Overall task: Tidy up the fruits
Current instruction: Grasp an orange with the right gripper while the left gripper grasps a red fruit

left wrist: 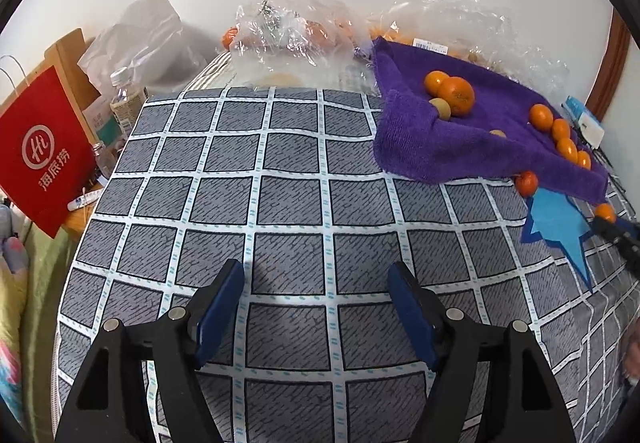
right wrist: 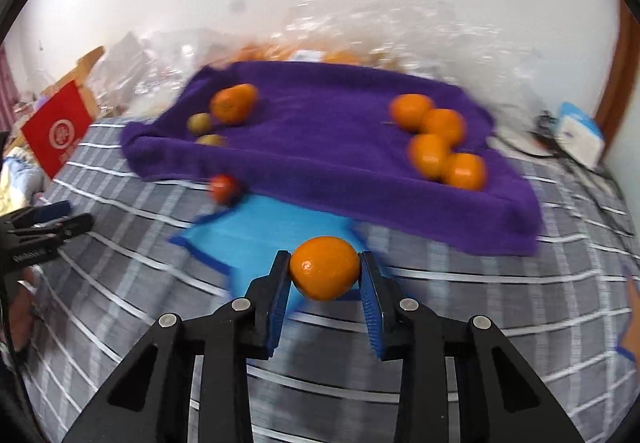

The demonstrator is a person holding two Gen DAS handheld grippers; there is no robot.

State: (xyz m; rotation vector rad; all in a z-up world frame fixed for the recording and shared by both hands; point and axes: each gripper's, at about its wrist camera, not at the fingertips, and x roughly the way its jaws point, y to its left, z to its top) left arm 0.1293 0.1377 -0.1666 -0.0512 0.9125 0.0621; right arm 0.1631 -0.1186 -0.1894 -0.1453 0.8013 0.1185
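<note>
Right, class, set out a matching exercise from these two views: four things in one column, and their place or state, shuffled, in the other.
Things
1. left gripper
2. right gripper
3. purple towel
4. red paper bag

Place or state
A. spread under loose oranges
B. open, nothing between its fingers
C. standing past the bed's edge
D. shut on an orange

Pairs: 1-B, 2-D, 3-A, 4-C
</note>
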